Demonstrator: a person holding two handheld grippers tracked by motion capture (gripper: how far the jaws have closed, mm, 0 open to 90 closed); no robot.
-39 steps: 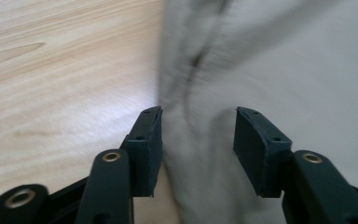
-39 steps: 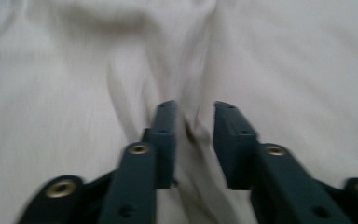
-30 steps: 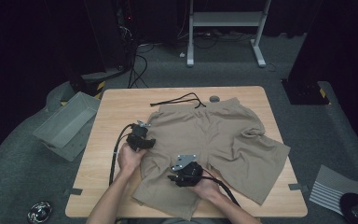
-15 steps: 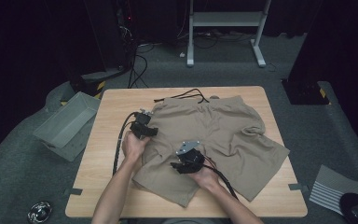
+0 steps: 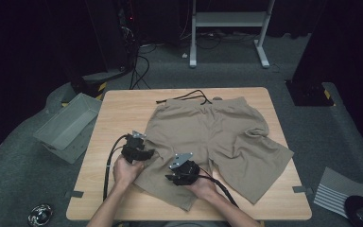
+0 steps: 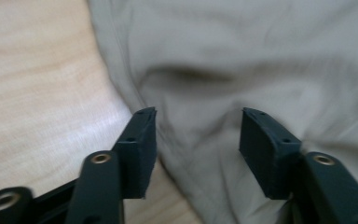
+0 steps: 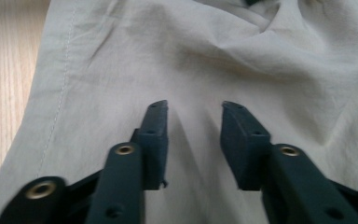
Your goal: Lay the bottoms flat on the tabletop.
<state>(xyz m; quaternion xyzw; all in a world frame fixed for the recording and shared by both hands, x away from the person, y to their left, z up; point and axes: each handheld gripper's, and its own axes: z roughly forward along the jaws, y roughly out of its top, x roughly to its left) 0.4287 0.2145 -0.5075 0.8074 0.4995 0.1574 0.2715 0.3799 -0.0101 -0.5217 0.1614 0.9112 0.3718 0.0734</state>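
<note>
Lying flat on the worktop (image 5: 118, 113), waistband away from the person, the khaki shorts (image 5: 217, 137) are spreading rightward; left tongs (image 5: 144, 152) at the near leg's outer edge, right tongs (image 5: 172, 178) over it, both just been closing, gripping nothing.

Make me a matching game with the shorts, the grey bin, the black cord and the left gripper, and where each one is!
Things:
1. shorts
2. grey bin
3. black cord
4. left gripper

Places:
A. on the floor, left of the table
B. at the shorts' left edge
C. spread flat on the table
D. at the table's far edge, by the waistband

Pairs: 1-C, 2-A, 3-D, 4-B
</note>
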